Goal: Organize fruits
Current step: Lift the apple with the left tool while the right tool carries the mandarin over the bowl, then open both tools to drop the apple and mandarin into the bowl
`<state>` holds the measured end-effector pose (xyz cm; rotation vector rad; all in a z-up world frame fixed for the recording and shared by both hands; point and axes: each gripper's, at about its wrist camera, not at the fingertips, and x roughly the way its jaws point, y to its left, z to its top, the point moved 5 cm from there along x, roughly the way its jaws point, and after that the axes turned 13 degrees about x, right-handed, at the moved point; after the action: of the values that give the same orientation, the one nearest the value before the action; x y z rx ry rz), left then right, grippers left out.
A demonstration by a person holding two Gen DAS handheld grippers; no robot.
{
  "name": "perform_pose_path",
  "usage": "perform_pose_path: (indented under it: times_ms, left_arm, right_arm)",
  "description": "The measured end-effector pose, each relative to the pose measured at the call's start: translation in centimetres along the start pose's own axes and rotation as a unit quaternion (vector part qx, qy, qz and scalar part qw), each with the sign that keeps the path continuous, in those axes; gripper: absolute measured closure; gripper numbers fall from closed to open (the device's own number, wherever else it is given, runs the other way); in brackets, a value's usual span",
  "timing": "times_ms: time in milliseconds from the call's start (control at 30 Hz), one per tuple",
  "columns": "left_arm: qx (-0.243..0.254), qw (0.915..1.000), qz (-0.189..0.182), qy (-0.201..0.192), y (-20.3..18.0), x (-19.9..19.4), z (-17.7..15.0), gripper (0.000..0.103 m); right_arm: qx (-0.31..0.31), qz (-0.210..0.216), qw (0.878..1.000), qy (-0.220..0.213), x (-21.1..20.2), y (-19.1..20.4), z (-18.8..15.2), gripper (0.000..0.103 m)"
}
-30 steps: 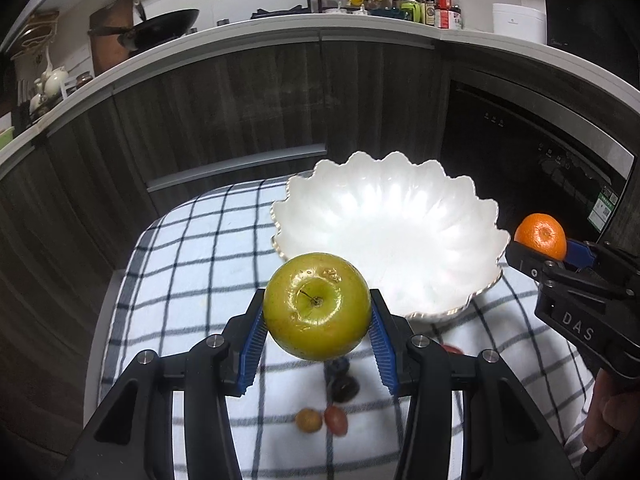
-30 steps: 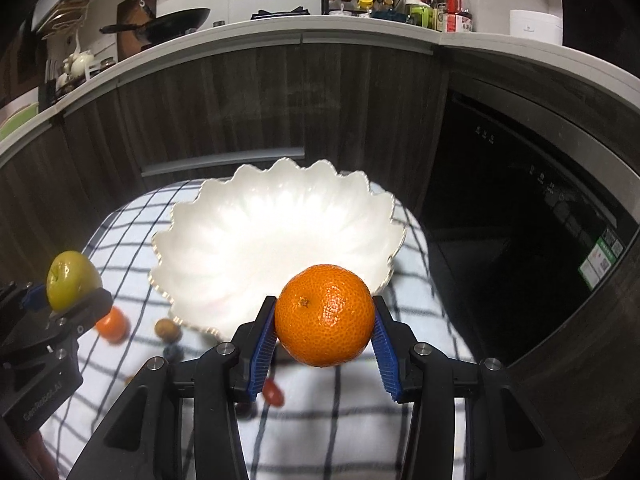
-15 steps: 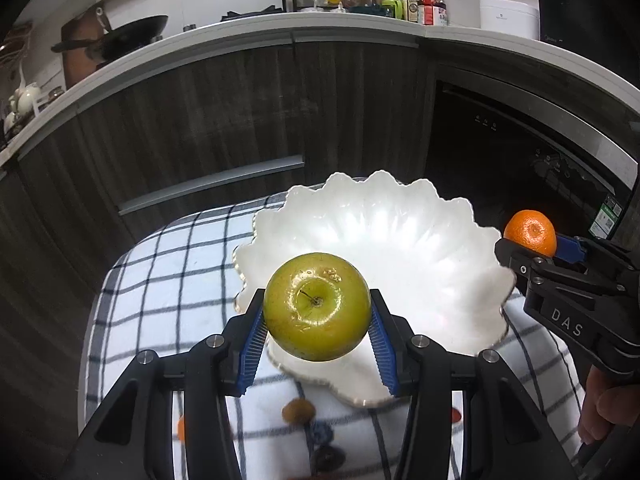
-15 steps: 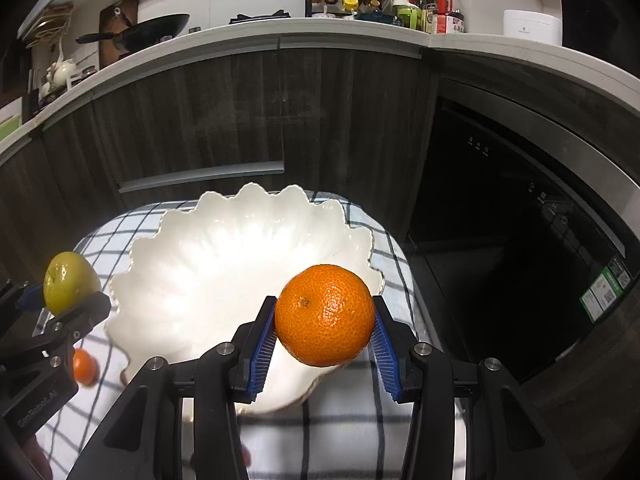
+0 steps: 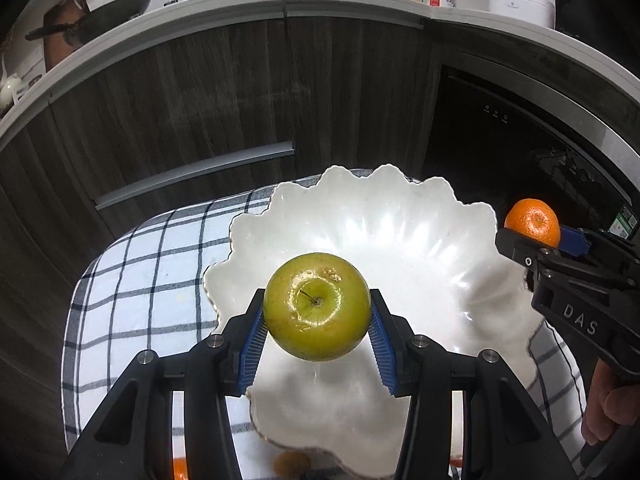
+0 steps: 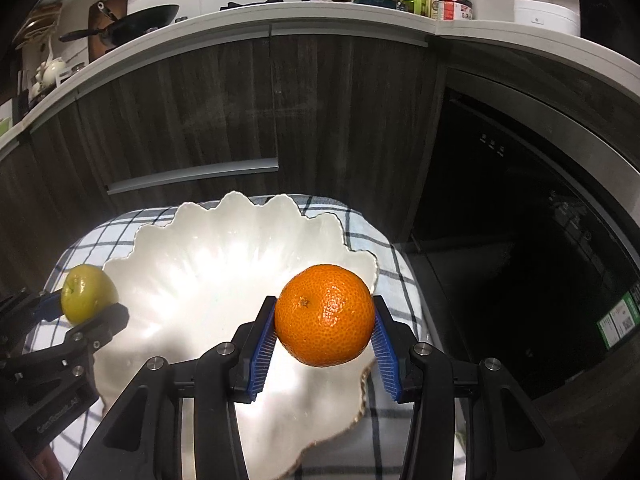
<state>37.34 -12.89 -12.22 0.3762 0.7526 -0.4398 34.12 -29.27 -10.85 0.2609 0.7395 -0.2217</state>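
Observation:
My left gripper [image 5: 317, 322] is shut on a green apple [image 5: 317, 306] and holds it above the near left part of a white scalloped bowl [image 5: 400, 248]. The bowl has no fruit in it and stands on a checked cloth [image 5: 152, 280]. My right gripper [image 6: 325, 330] is shut on an orange [image 6: 325, 314] and holds it over the bowl's right rim [image 6: 360, 258]. The orange in the right gripper also shows in the left wrist view [image 5: 532, 222]. The apple also shows at the left of the right wrist view [image 6: 86, 298].
Small fruits [image 5: 292, 462] lie on the cloth in front of the bowl, partly hidden by my left gripper. Dark wooden cabinets [image 5: 200, 92] with a white counter stand behind the table. A dark oven front [image 6: 520, 220] is at the right.
Both grippers have moved forward with their fruits. The apple now hangs over the bowl's inside and the orange over its right rim. The small fruits have slipped to the bottom edge of view.

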Motion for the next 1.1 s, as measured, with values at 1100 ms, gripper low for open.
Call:
perform_pose_path:
  times_ms: [1100]
  left_arm:
    - [-0.011, 0.999, 0.011, 0.042, 0.7, 2.6, -1.7, 0.032]
  right_arm:
    - [0.027, -0.004, 0.999, 0.046, 3.4, 0.0, -0.2, 0.028]
